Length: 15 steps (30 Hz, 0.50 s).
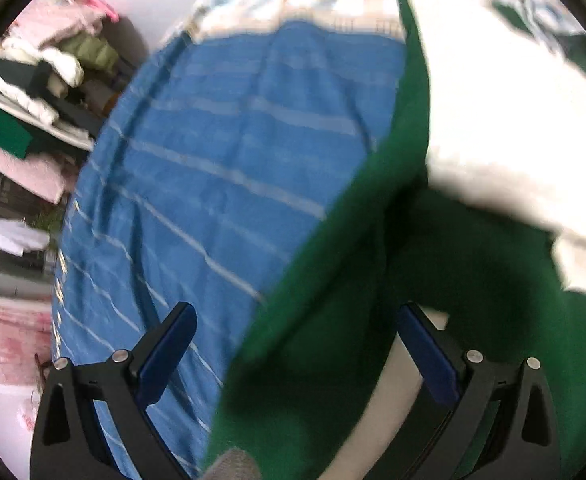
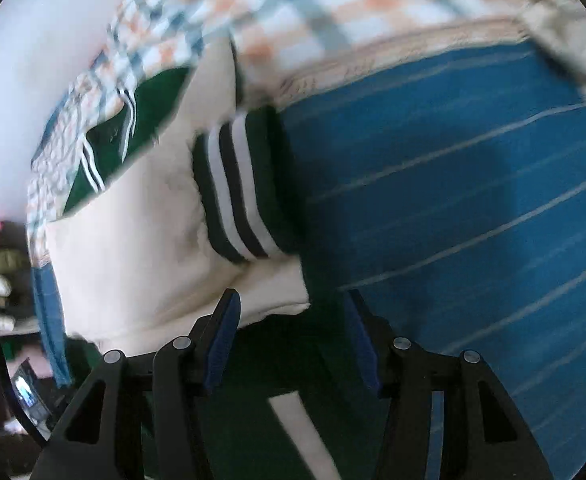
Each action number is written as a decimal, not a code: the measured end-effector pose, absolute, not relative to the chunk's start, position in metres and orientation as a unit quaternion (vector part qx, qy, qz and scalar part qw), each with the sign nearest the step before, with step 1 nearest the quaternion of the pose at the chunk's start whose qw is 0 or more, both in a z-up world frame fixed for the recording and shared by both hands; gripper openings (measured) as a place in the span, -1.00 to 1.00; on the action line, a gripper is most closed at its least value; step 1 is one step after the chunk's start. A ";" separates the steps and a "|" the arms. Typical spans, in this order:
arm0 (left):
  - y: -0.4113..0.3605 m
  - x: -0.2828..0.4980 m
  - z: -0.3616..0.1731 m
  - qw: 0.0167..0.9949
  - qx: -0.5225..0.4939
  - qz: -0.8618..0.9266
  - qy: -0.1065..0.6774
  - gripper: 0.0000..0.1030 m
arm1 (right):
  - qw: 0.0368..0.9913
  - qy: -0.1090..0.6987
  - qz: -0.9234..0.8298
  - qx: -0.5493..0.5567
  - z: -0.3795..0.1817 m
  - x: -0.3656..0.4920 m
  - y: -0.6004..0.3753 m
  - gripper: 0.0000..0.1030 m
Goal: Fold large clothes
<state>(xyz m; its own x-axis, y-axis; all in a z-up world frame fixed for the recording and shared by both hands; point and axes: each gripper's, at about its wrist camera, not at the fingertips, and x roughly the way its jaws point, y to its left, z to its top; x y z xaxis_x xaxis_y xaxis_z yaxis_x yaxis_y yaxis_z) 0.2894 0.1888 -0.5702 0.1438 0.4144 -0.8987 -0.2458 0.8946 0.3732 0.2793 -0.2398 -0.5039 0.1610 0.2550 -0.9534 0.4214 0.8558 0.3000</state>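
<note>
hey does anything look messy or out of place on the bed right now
Nothing looks damaged or spilled. The green and cream jacket lies rumpled rather than flat on the blue striped sheet, one striped cuff flopped across its body. Both views are motion-blurred. Off the bed, the left view shows untidy piled clothes.

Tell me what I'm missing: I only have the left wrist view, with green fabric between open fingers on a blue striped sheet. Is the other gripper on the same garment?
Observer: Yes, the right gripper hangs over the same green and cream jacket, above its dark green part.
Operator: Is it holding the cloth?
Observer: It does not look so. Its fingers stand apart, with green fabric lying between them.
Operator: Any detail I can't see from here?
Observer: A ribbed cuff with black and white stripes lies on the cream part, just ahead of the right gripper.
Operator: What is beyond the jacket?
Observer: A checked blanket, orange, blue and white, at the far end of the blue sheet.
</note>
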 end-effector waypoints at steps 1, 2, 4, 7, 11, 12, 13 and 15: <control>0.191 0.286 -0.578 0.744 0.059 0.222 0.627 1.00 | 0.692 0.679 -0.071 0.234 -0.525 0.283 -0.237 0.07; 0.197 0.283 -0.579 0.740 0.039 0.224 0.632 1.00 | 0.668 0.700 -0.075 0.240 -0.547 0.281 -0.238 0.09; 0.203 0.274 -0.568 0.744 0.034 0.233 0.626 1.00 | 0.672 0.700 -0.086 0.225 -0.540 0.281 -0.236 0.09; 0.203 0.254 -0.553 0.745 0.058 0.232 0.622 1.00 | 0.709 0.678 -0.100 0.167 -0.491 0.270 -0.222 0.10; 0.194 0.209 -0.538 0.739 0.088 0.218 0.631 1.00 | 0.714 0.661 -0.004 0.230 -0.452 0.228 -0.182 0.13; 0.193 0.199 -0.536 0.736 0.094 0.217 0.634 1.00 | 0.699 0.668 0.030 0.253 -0.454 0.218 -0.168 0.13; 0.193 0.186 -0.534 0.732 0.098 0.216 0.639 1.00 | 0.675 0.679 0.065 0.281 -0.461 0.208 -0.151 0.13; 0.196 0.162 -0.534 0.721 0.090 0.218 0.651 1.00 | 0.610 0.705 0.128 0.339 -0.487 0.184 -0.112 0.13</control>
<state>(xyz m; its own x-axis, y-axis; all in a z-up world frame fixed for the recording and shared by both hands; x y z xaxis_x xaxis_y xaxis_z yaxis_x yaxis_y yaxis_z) 0.1620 0.1959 -0.5337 0.0568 0.4327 -0.8998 -0.1971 0.8883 0.4147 0.1837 -0.1118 -0.4866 -0.0259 0.6333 -0.7735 0.3214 0.7379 0.5934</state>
